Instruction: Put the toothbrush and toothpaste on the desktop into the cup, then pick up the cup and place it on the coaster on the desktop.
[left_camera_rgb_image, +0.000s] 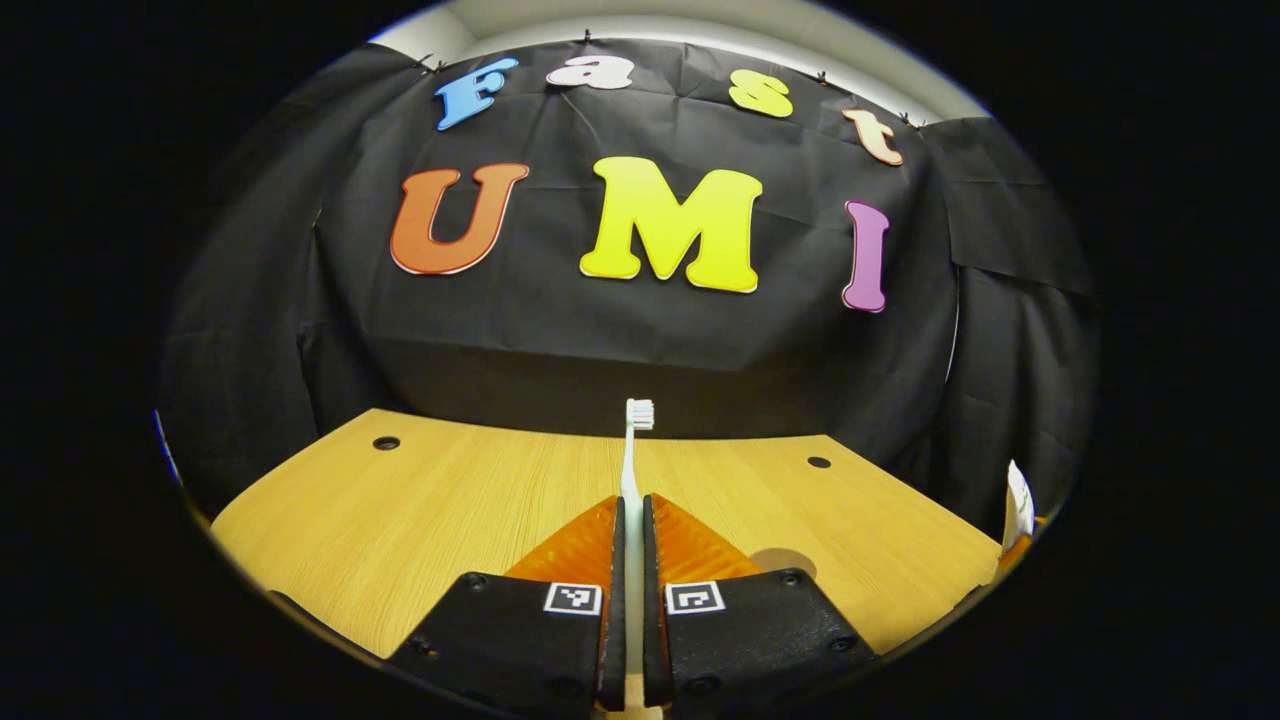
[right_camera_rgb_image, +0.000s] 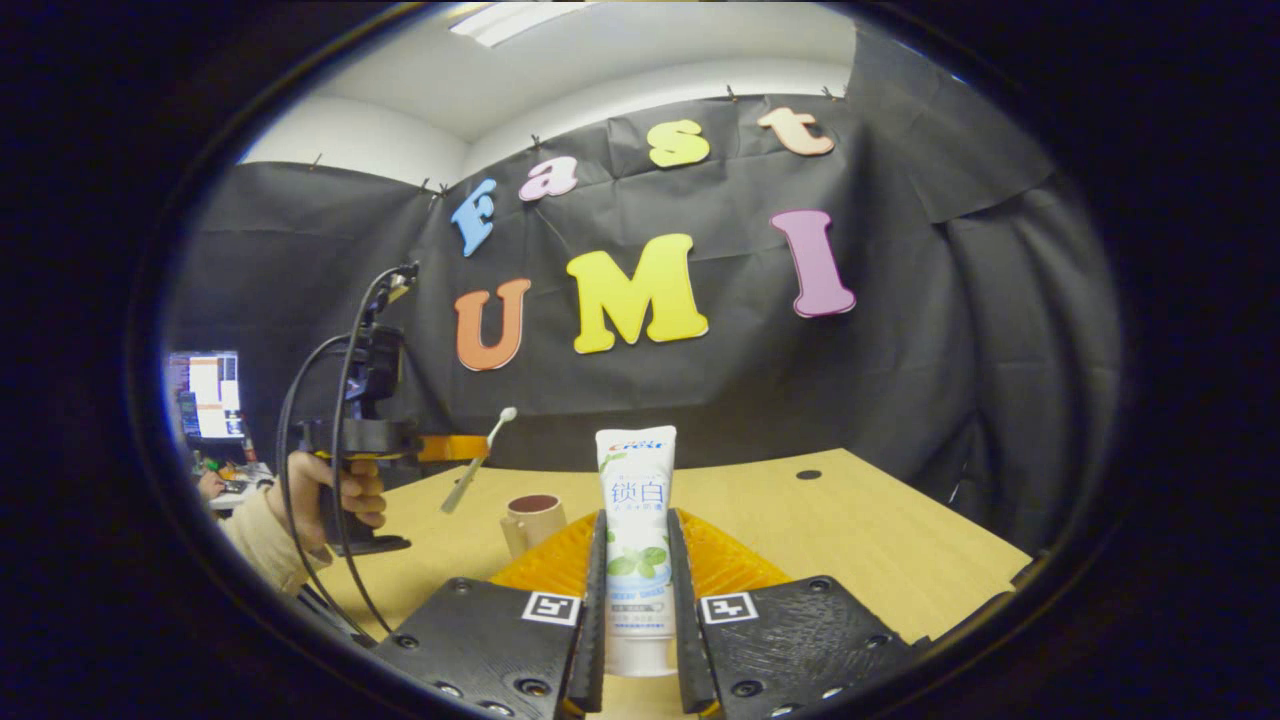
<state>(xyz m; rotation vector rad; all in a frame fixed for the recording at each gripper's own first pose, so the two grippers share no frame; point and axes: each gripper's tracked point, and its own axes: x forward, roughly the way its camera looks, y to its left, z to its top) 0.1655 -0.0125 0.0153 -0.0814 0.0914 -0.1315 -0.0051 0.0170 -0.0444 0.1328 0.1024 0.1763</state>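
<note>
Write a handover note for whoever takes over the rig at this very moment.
Left claw: shut on the toothbrush, held in the air, bristles up.
Right claw: shut on the toothpaste, tube upright.
Cup: on the desk, empty as far as its mouth shows; the left claw hovers near it in the right gripper view.
Coaster: probably the round disc by the left claw.
Done: both items picked up.
Left: drop both into the cup, then move the cup onto the coaster.

A staged recording booth inside an office or lab. Black cloth (right_camera_rgb_image: 880, 330) was pinned up as a backdrop around a wooden desk (left_camera_rgb_image: 420, 510) with cable holes (left_camera_rgb_image: 386, 443) — beyond the cloth's edge, a lit computer screen (right_camera_rgb_image: 205, 395), a white wall (right_camera_rgb_image: 350, 140) and a ceiling light (right_camera_rgb_image: 500, 20) showed.
</note>
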